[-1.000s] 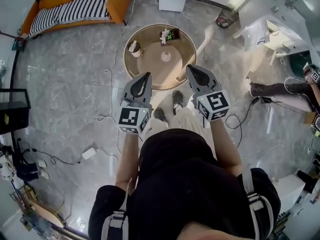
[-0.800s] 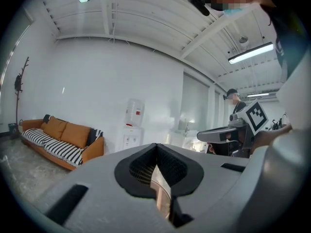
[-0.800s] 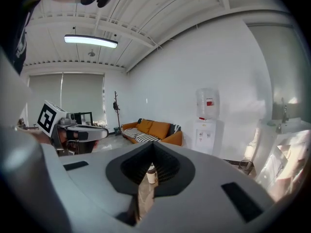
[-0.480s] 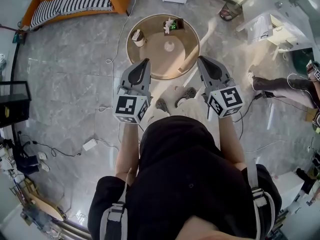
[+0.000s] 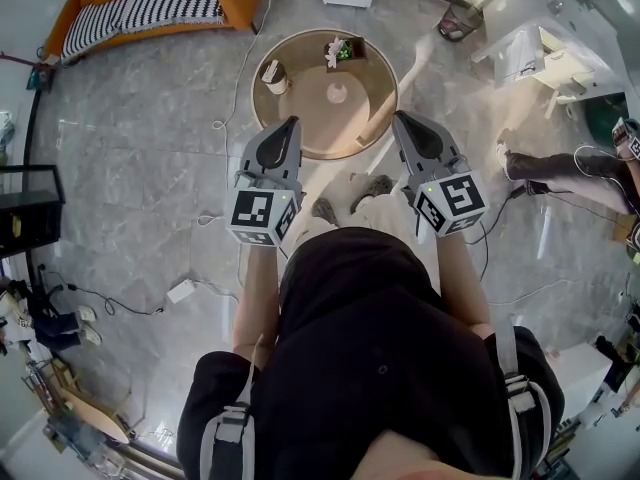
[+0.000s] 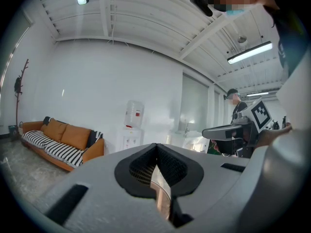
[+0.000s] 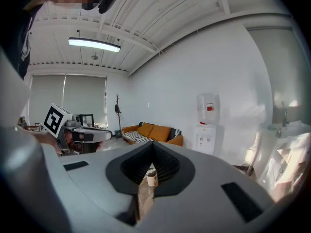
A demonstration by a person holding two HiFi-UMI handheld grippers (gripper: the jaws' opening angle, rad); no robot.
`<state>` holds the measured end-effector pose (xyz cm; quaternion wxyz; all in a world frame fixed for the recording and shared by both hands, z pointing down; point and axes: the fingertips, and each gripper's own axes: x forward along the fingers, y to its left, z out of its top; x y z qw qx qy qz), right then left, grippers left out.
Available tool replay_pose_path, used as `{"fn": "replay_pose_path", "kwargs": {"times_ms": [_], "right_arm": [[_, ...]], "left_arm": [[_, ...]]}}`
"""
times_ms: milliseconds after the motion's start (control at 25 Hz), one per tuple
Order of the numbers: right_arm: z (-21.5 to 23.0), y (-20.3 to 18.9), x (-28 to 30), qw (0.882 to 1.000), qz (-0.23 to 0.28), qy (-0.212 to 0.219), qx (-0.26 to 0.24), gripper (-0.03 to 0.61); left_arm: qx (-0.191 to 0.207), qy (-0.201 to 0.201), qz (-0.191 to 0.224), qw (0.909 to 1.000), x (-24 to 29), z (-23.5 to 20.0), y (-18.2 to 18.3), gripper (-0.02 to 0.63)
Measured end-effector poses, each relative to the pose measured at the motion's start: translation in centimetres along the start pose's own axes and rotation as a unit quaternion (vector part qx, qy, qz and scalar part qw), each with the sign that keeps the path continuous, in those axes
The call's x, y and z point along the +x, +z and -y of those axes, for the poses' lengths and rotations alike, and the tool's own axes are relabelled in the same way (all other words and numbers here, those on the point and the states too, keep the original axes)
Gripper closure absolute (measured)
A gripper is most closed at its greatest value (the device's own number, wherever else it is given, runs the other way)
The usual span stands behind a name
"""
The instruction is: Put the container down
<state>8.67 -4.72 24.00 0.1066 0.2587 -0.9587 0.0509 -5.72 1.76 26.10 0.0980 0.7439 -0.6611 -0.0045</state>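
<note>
Two claws clenched on nothing
Left claw [image 5: 292, 121] and right claw [image 5: 398, 117] hang well apart from the cup [image 5: 271, 76] on the tabletop [image 5: 322, 118]; a low swing there could tip it.

One round desk [image 5: 320, 123] bears one cup [image 5: 274, 76], one small white object [image 5: 338, 92] and one plant [image 5: 343, 50]. There is one sofa [image 5: 150, 3], one water dispenser [image 6: 133, 125], and two grippers: the left gripper [image 5: 291, 125] and the right gripper [image 5: 399, 120].

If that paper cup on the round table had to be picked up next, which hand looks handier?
Probably the left gripper: the cup stands on the table's left side, nearer it than the right gripper. Both are shut, empty.
</note>
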Motion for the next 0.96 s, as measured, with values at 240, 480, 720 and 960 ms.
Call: {"fn": "replay_pose_path", "kwargs": {"times_ms": [240, 480, 720, 960], "right_arm": [[0.14, -0.01, -0.16, 1.0, 0.003, -0.004, 0.004, 0.574], [-0.01, -0.22, -0.46, 1.0, 0.001, -0.007, 0.008, 0.574], [-0.16, -0.58, -0.11, 1.0, -0.002, -0.007, 0.007, 0.574], [-0.68, -0.82, 0.35, 1.0, -0.001, -0.004, 0.0, 0.574]], "left_arm": [[-0.001, -0.005, -0.003, 1.0, 0.16, 0.25, -0.23, 0.595], [-0.006, -0.008, -0.007, 0.9999, 0.01, 0.61, -0.09, 0.595], [-0.013, -0.009, -0.013, 0.9998, 0.11, 0.73, 0.05, 0.595], [-0.003, -0.009, -0.001, 1.0, -0.13, 0.05, -0.69, 0.595]]}}
